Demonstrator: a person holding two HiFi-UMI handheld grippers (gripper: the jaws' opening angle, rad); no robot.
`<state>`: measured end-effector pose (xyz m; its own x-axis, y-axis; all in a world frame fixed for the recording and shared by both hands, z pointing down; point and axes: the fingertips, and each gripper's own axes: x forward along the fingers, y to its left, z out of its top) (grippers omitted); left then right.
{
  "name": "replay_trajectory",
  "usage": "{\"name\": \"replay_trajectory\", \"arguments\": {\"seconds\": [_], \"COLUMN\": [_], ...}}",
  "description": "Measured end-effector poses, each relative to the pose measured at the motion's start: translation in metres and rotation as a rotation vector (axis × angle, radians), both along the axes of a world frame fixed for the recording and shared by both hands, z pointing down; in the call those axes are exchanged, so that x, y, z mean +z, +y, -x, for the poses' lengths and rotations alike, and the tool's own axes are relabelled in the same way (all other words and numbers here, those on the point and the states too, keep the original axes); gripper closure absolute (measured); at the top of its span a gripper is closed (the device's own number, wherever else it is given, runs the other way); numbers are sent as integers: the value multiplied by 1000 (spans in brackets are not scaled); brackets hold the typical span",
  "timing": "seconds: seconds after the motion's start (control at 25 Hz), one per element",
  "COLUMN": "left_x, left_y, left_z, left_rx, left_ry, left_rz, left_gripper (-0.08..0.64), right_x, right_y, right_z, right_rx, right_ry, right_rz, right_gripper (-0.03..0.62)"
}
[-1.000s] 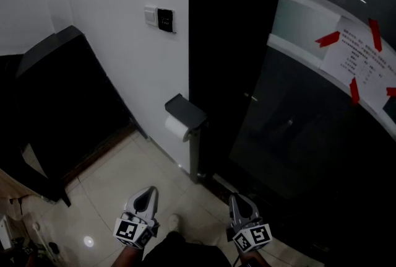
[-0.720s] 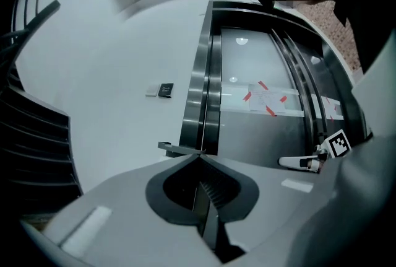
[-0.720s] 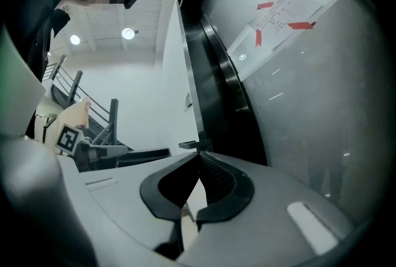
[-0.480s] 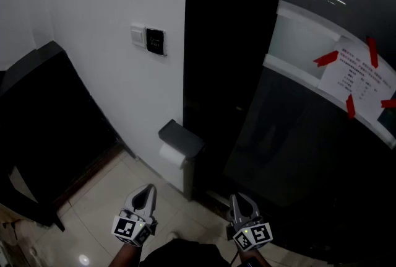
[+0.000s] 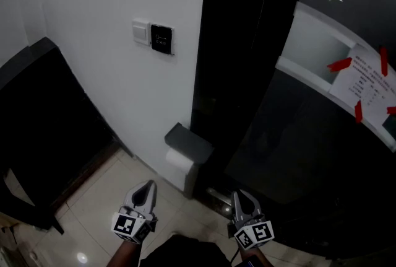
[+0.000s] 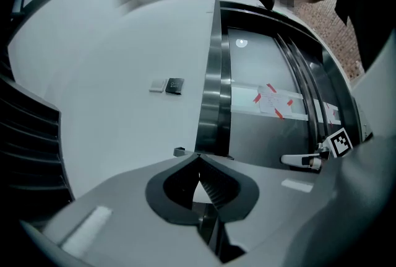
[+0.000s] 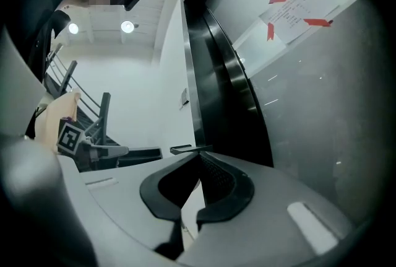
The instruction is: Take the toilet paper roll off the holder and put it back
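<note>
A white toilet paper roll (image 5: 180, 161) hangs under the grey cover of its holder (image 5: 188, 140), fixed low on the white wall beside a black door frame. My left gripper (image 5: 148, 186) is held low in the head view, a short way below the roll, shut with nothing in it. My right gripper (image 5: 237, 197) sits to the right of it, also shut and empty. In the left gripper view the left gripper (image 6: 198, 157) tips meet, with the holder's edge (image 6: 179, 152) just beyond. In the right gripper view the right gripper (image 7: 199, 153) points past the holder (image 7: 180, 149).
A switch plate and dark panel (image 5: 154, 36) sit higher on the wall. A glass door (image 5: 322, 154) with a taped paper notice (image 5: 365, 83) stands at the right. A dark stair side (image 5: 43, 117) fills the left. The floor (image 5: 99, 210) is pale tile.
The head view has shifted, so the holder and roll now sit slightly lower and further right. Both grippers stay low and shut.
</note>
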<state>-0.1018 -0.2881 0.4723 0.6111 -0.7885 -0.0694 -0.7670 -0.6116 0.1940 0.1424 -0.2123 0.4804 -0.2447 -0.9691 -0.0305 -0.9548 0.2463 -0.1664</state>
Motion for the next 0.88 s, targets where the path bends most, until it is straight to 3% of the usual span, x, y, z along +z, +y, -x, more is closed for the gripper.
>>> {"name": "replay_trajectory", "arguments": {"seconds": [0.28,0.64,0.88], "left_x": [4,-3,-11], "left_y": [-9,-8,-12], "left_z": [-9,-27,-17], "left_rx": [-9,-72,-134], "left_ry": [-1,-7,-23], "left_rz": [20,-1,2], "left_gripper": [558,558,558], "right_x": [7,-14,-9], "right_y": [-10,-32,-49], "right_z": [-13,-24,-24], "right_rx": [0,-91,-132], "right_ry": [-19,-1,-21], "right_rz": [3,-30,-20], "right_gripper": [579,580,580]}}
